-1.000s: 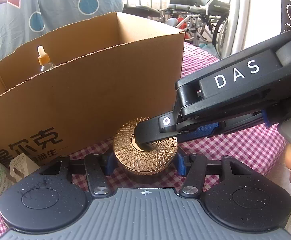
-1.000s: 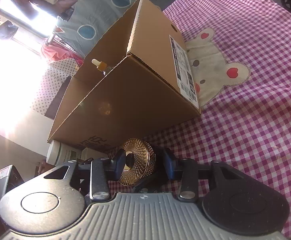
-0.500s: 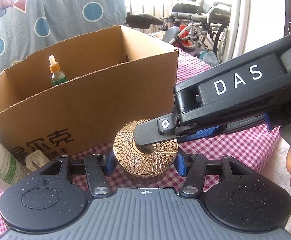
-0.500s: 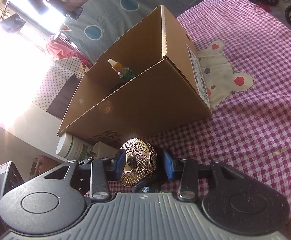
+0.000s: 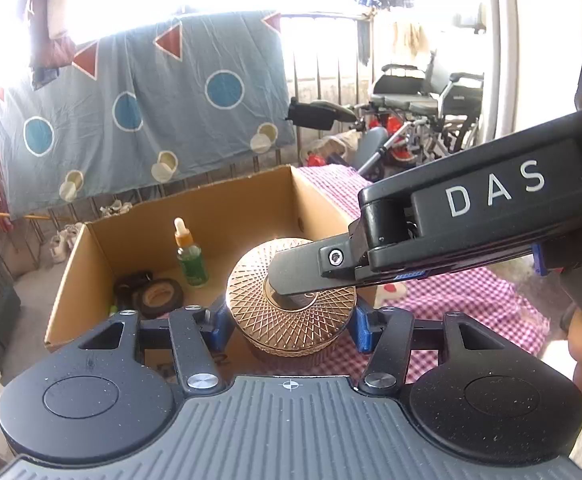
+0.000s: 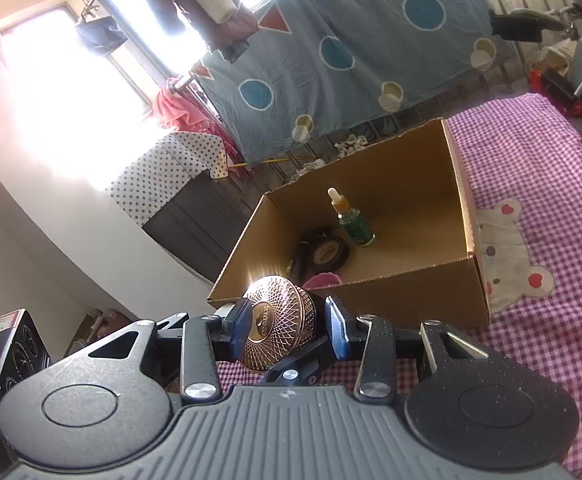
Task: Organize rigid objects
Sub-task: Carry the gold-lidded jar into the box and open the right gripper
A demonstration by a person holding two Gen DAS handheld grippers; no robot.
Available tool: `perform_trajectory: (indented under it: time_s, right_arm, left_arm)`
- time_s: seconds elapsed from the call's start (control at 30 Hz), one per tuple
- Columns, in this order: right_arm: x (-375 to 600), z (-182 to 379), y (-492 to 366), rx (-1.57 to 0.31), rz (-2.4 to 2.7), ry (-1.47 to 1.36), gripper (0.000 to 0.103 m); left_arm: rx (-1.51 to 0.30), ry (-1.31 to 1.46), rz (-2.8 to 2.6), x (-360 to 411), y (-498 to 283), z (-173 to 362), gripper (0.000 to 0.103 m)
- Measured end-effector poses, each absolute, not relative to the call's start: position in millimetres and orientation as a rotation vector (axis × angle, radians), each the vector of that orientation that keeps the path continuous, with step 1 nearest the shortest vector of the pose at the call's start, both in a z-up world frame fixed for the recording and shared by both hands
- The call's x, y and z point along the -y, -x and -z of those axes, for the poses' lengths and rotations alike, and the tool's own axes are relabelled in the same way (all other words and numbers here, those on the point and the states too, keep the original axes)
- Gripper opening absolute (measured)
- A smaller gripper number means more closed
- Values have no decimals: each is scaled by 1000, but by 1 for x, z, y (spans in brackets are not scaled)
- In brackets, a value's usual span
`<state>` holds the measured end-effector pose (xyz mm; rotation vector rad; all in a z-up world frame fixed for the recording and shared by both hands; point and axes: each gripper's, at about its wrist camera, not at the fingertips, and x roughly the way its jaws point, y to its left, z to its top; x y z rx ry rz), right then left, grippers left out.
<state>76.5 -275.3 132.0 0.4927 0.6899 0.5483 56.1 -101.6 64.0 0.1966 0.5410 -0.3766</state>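
Note:
A round gold jar with a patterned lid (image 5: 251, 304) is held in the air by both grippers, just in front of the near wall of an open cardboard box (image 5: 91, 272). My left gripper (image 5: 289, 326) is shut on its sides. My right gripper (image 6: 287, 328) is shut on its top and bottom, and one finger (image 5: 303, 272) lies across the lid. The jar also shows in the right wrist view (image 6: 279, 330). The box (image 6: 411, 292) holds a green dropper bottle (image 5: 189, 258), also in the right wrist view (image 6: 353, 220), and black tape rolls (image 5: 157, 296).
The box stands on a pink checked cloth (image 6: 531, 184) with a bear patch (image 6: 507, 264). A blue sheet with circles (image 5: 139, 112) hangs behind the box. Wheelchairs (image 5: 423, 120) stand at the far right. A dark cabinet (image 6: 195, 216) is left of the box.
Both grippers have lifted the gold jar from the cloth up to above the box's near wall. The box's inside has come into view.

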Motion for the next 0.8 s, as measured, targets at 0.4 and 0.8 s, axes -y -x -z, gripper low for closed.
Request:
perform_trajectory:
  time_s: [0.4,0.8]
  right_arm:
    - [234,-167,-207,-826,-612,-323,44]
    - [209,-82,-309,-1168,-594,-270,45]
  left_arm:
    - [-704,-29,276,91,-168,-80,56]
    - [-1073,134,186,73,-245,-9,56]
